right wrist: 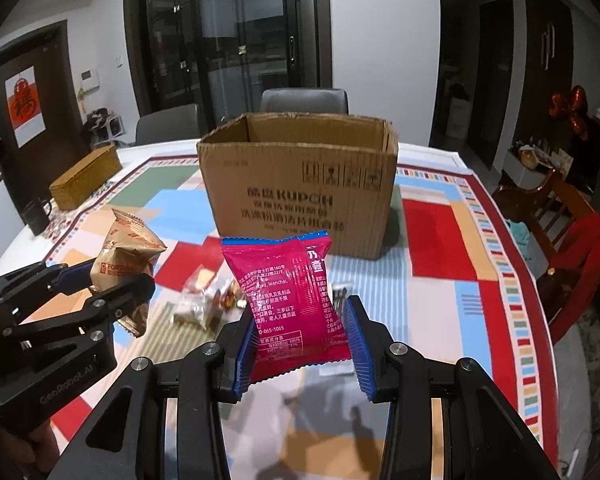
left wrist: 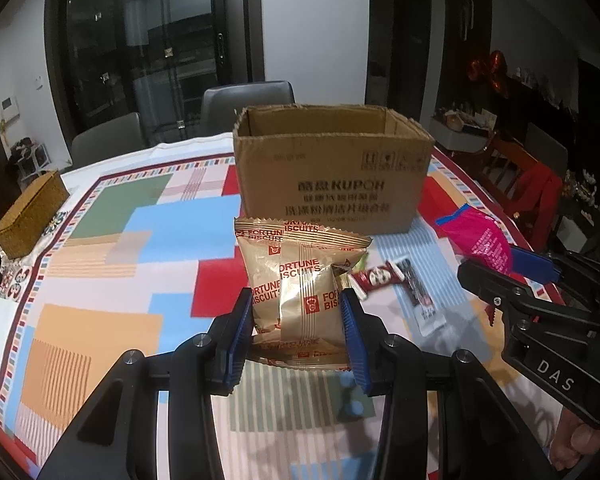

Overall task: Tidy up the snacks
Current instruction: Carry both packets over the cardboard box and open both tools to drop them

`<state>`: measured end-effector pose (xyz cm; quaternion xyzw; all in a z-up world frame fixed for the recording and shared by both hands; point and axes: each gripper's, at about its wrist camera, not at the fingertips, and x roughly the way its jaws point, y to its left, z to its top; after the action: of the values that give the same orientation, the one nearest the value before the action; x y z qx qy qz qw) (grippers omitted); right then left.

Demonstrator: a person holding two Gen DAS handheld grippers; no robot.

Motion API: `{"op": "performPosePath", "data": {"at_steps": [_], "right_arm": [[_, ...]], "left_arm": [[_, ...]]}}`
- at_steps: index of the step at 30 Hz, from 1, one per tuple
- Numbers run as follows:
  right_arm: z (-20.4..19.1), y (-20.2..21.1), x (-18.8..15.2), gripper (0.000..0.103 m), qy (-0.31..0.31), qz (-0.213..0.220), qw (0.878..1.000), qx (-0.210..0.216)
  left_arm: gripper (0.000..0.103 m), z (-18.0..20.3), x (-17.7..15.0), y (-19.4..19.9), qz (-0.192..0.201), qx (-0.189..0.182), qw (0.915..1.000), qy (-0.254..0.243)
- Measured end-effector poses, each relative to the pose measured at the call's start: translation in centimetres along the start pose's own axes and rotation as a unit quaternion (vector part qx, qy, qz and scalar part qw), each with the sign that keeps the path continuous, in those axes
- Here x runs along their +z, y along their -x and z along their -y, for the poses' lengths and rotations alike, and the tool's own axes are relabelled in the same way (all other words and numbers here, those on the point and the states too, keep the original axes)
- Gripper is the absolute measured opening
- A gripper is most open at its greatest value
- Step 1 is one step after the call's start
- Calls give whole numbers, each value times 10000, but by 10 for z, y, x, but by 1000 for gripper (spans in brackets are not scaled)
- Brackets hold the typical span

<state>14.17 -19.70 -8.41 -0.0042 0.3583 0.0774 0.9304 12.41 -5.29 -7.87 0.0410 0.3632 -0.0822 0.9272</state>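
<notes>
While L gripper point(left wrist: 298, 332) pinches gold biscuit packs point(left wrist: 300, 280) & R gripper point(right wrist: 300, 344) pinches pink pack point(right wrist: 288, 292), I'm midway: box point(right wrist: 300, 200) unloaded yet, loose snacks point(right wrist: 208, 300) left.

gold biscuit packets point(left wrist: 300, 280): red lettering | pink packet point(right wrist: 292, 300): blue top edge | cardboard box point(left wrist: 332, 176): brown | counter cloth point(left wrist: 140, 240): red, blue, green, orange blocks, stripes
</notes>
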Motion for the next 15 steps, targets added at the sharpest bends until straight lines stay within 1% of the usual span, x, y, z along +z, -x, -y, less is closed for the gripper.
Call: {"op": "performPosePath", "data": {"at_steps": [15], "right_arm": [[1, 6, 38, 42, -18, 366, 9991, -214]], "left_arm": [[42, -14, 48, 5, 402, 90, 9991, 55]]}}
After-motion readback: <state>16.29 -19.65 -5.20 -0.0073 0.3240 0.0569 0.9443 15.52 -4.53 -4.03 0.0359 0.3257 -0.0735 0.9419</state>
